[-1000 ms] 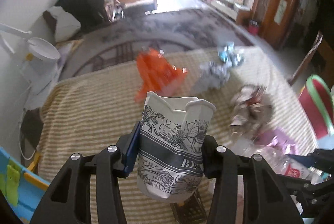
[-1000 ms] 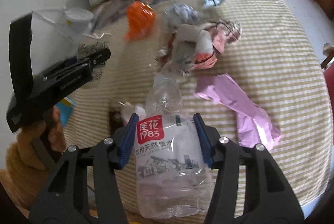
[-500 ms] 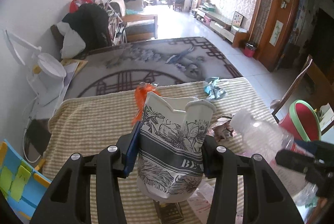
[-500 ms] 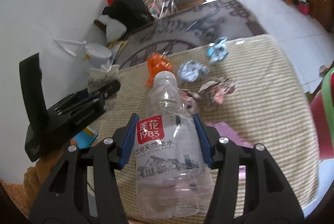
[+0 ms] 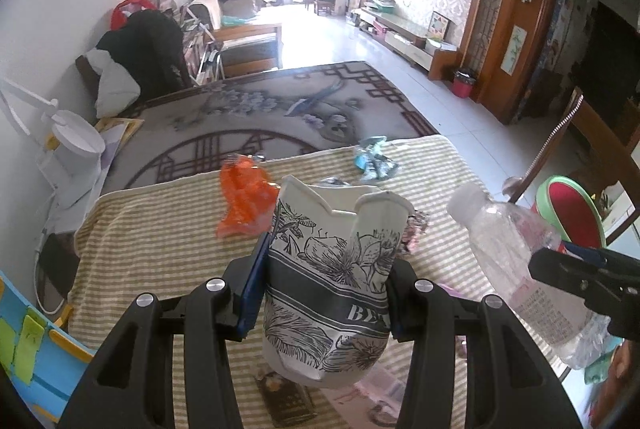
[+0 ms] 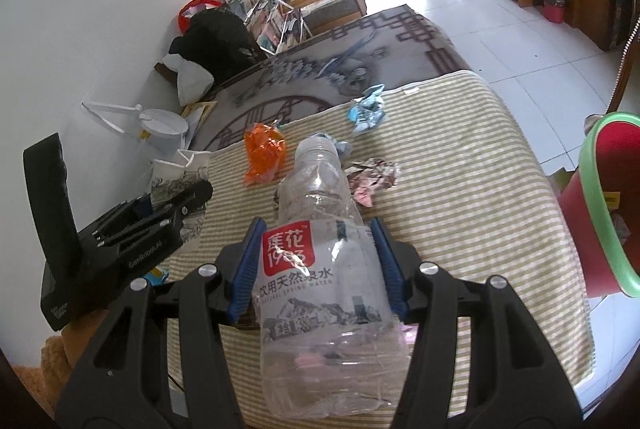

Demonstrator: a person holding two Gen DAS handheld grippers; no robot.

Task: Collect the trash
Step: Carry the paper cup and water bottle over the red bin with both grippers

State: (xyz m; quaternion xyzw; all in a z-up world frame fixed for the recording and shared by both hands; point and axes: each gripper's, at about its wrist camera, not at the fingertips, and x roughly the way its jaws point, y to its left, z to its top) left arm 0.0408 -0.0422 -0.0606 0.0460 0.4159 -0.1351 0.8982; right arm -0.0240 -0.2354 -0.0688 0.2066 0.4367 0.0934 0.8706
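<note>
- Striped woven cloth (image 5: 160, 229) covers the table under both grippers.
- Left gripper (image 5: 326, 293) pinches a crumpled floral paper cup (image 5: 332, 289), raised above the cloth.
- Right gripper (image 6: 320, 269) clamps a crinkled clear plastic bottle (image 6: 324, 281), also raised.
- Farther off lie an orange wrapper (image 6: 264, 151) and a blue wrapper (image 6: 366, 107).

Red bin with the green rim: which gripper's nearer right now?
Right. The right gripper, shut on the plastic bottle, is beside the red bin. The left gripper, shut on the paper cup, is on the right gripper's far side.
</note>
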